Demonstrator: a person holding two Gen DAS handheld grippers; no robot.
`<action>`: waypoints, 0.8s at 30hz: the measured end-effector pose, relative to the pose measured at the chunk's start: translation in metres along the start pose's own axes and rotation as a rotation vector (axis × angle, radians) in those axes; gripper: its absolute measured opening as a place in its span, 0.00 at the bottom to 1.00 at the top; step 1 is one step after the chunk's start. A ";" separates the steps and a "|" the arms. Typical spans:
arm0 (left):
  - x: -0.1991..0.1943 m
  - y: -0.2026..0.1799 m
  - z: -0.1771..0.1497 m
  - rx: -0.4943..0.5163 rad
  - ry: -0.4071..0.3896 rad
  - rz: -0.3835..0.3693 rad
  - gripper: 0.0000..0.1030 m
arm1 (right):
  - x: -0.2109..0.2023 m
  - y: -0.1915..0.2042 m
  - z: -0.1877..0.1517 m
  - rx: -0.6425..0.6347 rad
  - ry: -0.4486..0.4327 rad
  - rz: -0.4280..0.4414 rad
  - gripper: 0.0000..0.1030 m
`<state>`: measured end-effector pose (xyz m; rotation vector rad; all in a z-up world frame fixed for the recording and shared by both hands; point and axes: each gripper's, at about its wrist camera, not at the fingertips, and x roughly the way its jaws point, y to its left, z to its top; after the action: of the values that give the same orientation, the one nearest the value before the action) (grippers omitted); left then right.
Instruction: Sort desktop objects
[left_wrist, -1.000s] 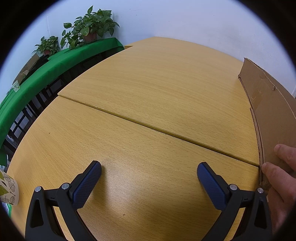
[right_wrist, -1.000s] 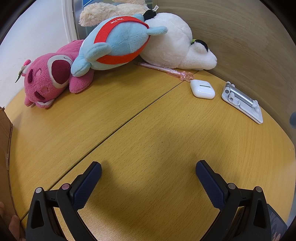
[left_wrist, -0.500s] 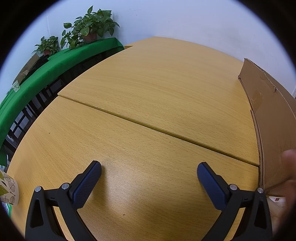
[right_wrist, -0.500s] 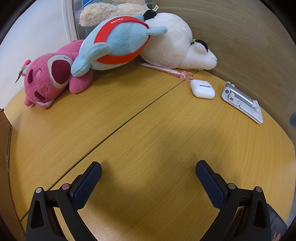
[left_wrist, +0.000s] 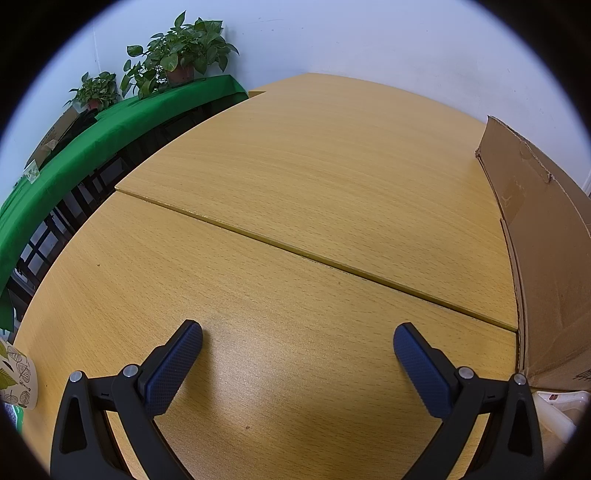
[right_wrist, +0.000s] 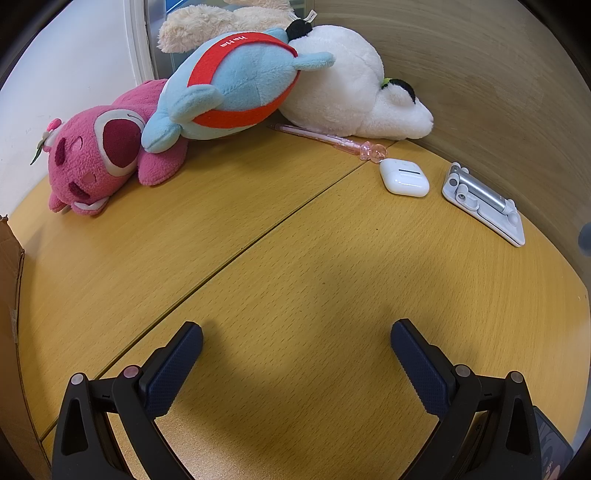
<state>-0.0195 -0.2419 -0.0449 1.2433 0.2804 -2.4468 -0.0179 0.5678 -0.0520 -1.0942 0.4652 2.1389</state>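
In the right wrist view, a pink plush bear (right_wrist: 99, 158), a blue plush with a red band (right_wrist: 236, 85) and a white plush (right_wrist: 351, 96) lie at the far edge of the wooden desk (right_wrist: 295, 266). A pink pen (right_wrist: 325, 140), a white earbud case (right_wrist: 404, 178) and a white-and-silver phone stand (right_wrist: 484, 203) lie to the right. My right gripper (right_wrist: 295, 339) is open and empty, well short of them. My left gripper (left_wrist: 297, 341) is open and empty over bare desk (left_wrist: 295, 192). A cardboard box (left_wrist: 546, 240) stands to its right.
The box edge also shows at the left of the right wrist view (right_wrist: 9, 295). A green-covered shelf (left_wrist: 74, 155) with potted plants (left_wrist: 177, 62) lies beyond the desk's left edge. A leaf-patterned cup (left_wrist: 16, 380) sits at the near left. A dark phone (right_wrist: 550, 446) lies at the near right.
The hand that held the cardboard box at the right of the left wrist view has withdrawn out of sight. Both grippers stay still and open.
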 end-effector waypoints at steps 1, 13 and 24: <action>0.000 0.000 0.000 0.000 0.000 0.000 1.00 | 0.000 0.000 0.000 0.000 0.000 0.000 1.00; -0.001 0.000 0.001 0.023 0.012 -0.016 1.00 | -0.017 0.004 -0.018 -0.172 0.069 0.126 1.00; -0.162 -0.033 -0.027 0.161 -0.230 -0.276 0.99 | -0.141 0.000 -0.066 -0.304 -0.022 0.402 1.00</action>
<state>0.0732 -0.1636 0.0701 1.0282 0.2052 -2.8704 0.0781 0.4721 0.0247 -1.2194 0.3818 2.6382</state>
